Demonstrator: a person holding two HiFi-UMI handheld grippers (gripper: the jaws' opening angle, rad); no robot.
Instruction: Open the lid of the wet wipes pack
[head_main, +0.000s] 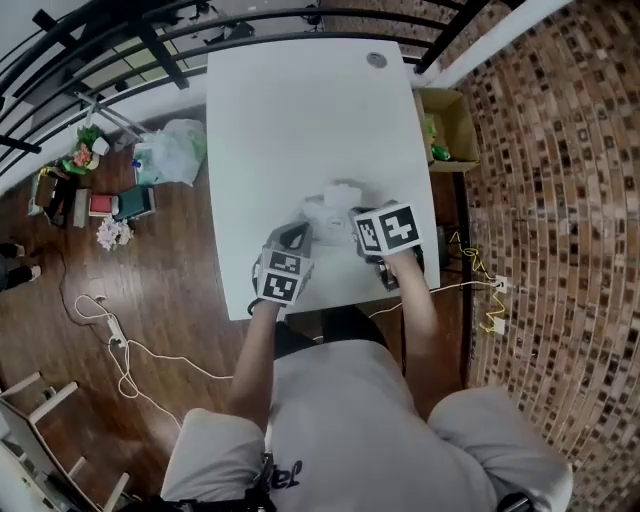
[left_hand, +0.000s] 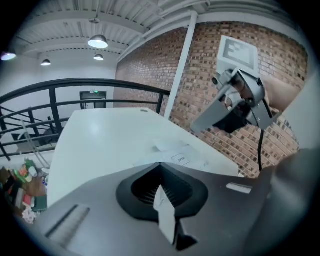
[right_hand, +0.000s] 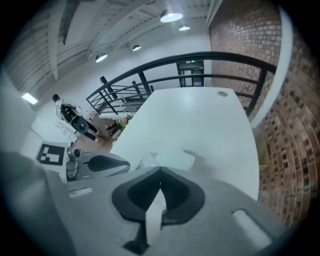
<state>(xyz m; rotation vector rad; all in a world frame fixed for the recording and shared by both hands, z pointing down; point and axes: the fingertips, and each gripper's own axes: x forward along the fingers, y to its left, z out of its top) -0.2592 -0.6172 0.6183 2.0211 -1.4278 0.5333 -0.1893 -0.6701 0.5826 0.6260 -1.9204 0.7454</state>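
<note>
The wet wipes pack (head_main: 335, 205) lies flat on the white table (head_main: 300, 110), just ahead of both sets of jaw tips and between the two grippers. In the left gripper view the pack (left_hand: 175, 157) sits just beyond the tips and slightly to their right, with its small printed label (left_hand: 181, 159) facing up. The left gripper (left_hand: 160, 165) has its jaws pressed together at the tips, apart from the pack. A pale sliver shows in the seam behind the tips; I cannot tell what it is. In the right gripper view the pack (right_hand: 170, 160) lies just past the tips, crumpled and pale. The right gripper (right_hand: 160, 170) also has its jaws pressed together, with a similar pale sliver in the seam. The left gripper shows low to the left of the right jaws. Farther ahead and right of the right jaws, a cardboard box (head_main: 450, 125) stands on the floor beside the table.
</note>
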